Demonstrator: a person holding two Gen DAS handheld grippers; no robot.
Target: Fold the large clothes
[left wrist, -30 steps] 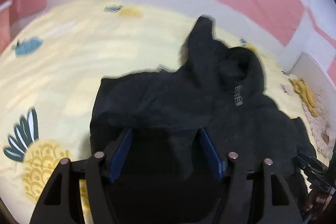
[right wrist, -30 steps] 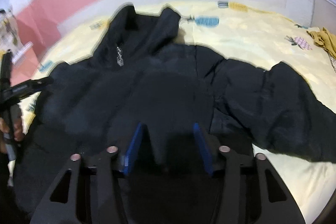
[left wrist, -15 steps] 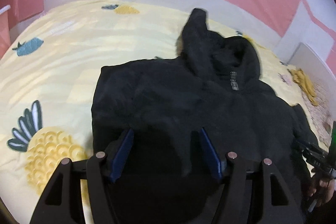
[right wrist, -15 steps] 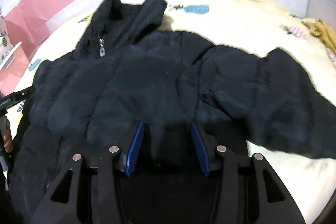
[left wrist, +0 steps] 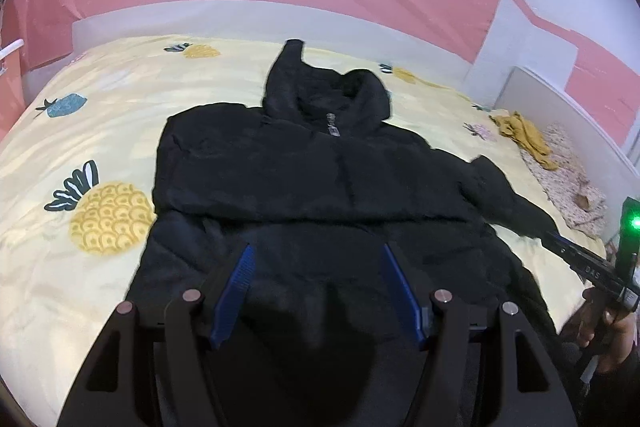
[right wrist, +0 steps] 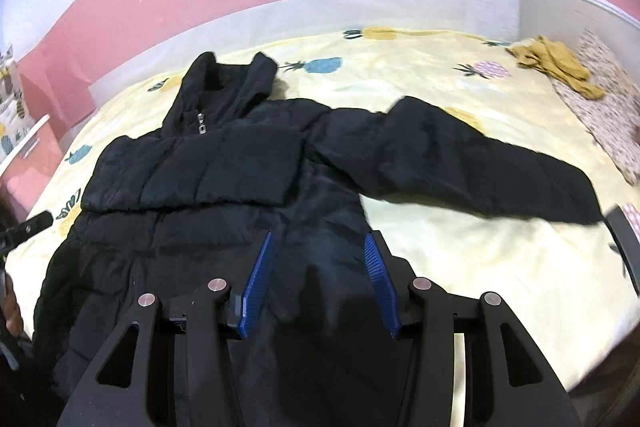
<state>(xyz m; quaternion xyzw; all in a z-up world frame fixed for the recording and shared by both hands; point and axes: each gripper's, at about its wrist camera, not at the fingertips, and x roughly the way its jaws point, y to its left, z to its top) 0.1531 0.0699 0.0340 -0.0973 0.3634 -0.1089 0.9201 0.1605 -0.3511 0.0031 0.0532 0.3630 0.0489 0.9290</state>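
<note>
A black puffer jacket (left wrist: 312,183) with a hood lies front up on the bed; it also shows in the right wrist view (right wrist: 224,187). One sleeve is folded across the chest. The other sleeve (right wrist: 460,163) stretches out to the right. My left gripper (left wrist: 316,279) is open and empty over the jacket's lower hem. My right gripper (right wrist: 316,267) is open and empty over the hem's right side. Each gripper shows at the edge of the other's view, the right one (left wrist: 592,267) and the left one (right wrist: 28,227).
The bed has a yellow sheet (left wrist: 100,131) with pineapple prints. A mustard garment (right wrist: 560,67) and a floral cloth (right wrist: 608,119) lie at the bed's right end by a white board (left wrist: 560,107). A pink wall runs behind.
Both grippers have pulled back and up from the jacket, so more of it shows. The jacket now lies flatter, with one sleeve across the chest.
</note>
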